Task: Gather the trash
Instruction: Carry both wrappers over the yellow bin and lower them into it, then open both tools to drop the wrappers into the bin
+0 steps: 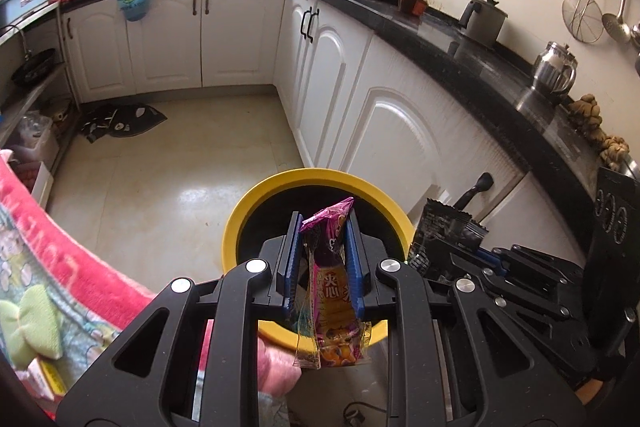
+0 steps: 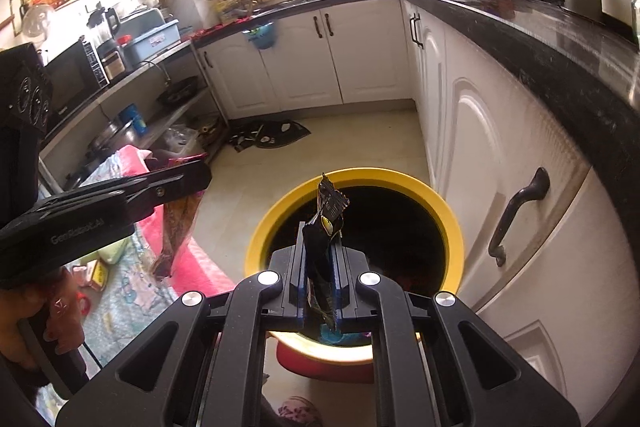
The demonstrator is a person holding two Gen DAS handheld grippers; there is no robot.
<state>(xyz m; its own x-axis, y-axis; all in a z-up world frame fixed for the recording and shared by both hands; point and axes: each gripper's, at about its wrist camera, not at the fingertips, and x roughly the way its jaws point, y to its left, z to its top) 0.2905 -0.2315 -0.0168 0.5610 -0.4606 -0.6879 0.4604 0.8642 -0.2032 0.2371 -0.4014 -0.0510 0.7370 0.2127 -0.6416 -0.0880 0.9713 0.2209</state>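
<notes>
My left gripper (image 1: 323, 227) is shut on a purple snack wrapper (image 1: 332, 287), held over the open yellow-rimmed trash bin (image 1: 240, 215). My right gripper (image 2: 320, 239) is shut on a black wrapper (image 2: 326, 223), held over the same bin (image 2: 264, 239). In the left wrist view the right gripper and its black wrapper (image 1: 444, 227) show at the right. In the right wrist view the left gripper (image 2: 188, 179) shows at the left with the purple wrapper (image 2: 180, 231) hanging from it.
White cabinets (image 1: 392, 123) under a black countertop (image 1: 492, 79) run along the right. A dark mat (image 1: 120, 119) lies on the tiled floor. A shelf rack (image 2: 120, 107) with pans stands at the left. My pink patterned clothing (image 1: 48, 267) fills the lower left.
</notes>
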